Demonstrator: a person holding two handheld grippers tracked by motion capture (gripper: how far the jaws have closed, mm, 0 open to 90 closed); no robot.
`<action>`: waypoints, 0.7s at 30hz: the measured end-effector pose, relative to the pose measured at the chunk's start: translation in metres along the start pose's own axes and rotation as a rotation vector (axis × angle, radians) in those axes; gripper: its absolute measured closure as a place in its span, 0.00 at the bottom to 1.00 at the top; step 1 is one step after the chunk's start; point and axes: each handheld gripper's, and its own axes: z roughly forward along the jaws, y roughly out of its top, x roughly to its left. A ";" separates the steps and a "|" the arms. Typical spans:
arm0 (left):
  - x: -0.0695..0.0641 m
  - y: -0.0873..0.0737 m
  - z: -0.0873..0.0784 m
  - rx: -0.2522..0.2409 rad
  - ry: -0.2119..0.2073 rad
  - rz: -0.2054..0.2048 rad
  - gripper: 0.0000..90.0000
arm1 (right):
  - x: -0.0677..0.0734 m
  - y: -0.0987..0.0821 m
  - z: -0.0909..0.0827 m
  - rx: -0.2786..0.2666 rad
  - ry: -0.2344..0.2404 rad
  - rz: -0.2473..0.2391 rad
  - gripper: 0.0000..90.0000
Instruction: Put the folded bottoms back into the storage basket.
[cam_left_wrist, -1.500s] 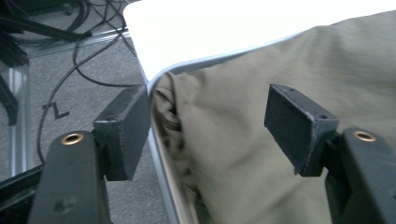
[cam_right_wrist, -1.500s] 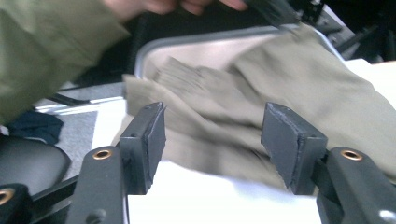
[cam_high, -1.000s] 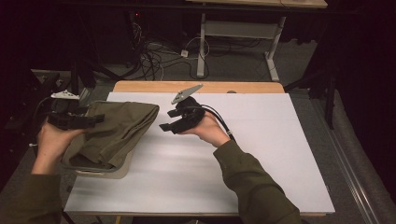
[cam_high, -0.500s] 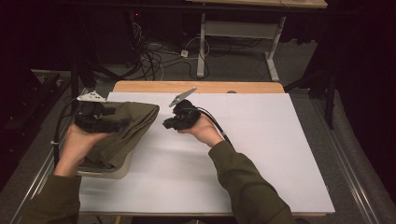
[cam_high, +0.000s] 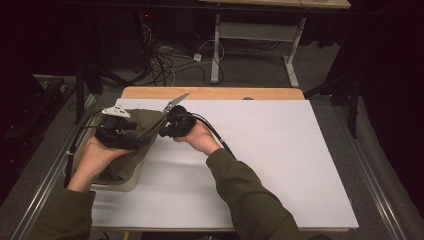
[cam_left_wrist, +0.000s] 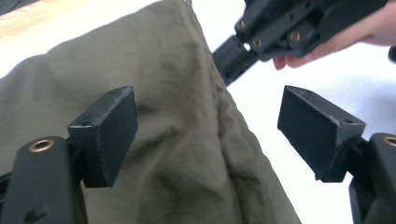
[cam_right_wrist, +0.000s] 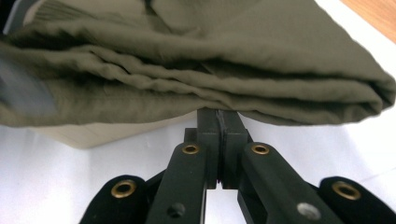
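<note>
White table (cam_high: 260, 165), floor cables (cam_high: 165, 65)

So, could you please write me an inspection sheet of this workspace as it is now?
Surface: white table top, with a wooden strip along the far edge.
Job's things: folded olive cloth lying on a beige block at the left side of the table.
Clutter: nothing seen.
Grippers: left gripper open above the cloth; right gripper has just closed, jaws together at the cloth's lower edge; whether fabric is pinched cannot be told.
Cables: one black cable trails from the right gripper; a tangle of cables lies on the floor behind the table.
Surroundings: dark room, a white desk frame behind.
</note>
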 end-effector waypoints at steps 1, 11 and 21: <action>-0.001 0.000 0.002 0.012 -0.003 0.007 0.23 | 0.001 0.002 0.000 -0.002 -0.001 0.004 1.00; -0.005 -0.004 0.018 0.080 0.010 0.039 0.48 | 0.002 0.011 -0.005 -0.054 0.004 0.014 1.00; 0.010 -0.011 0.003 0.014 -0.040 -0.028 0.78 | 0.003 0.013 -0.005 -0.077 -0.001 0.020 1.00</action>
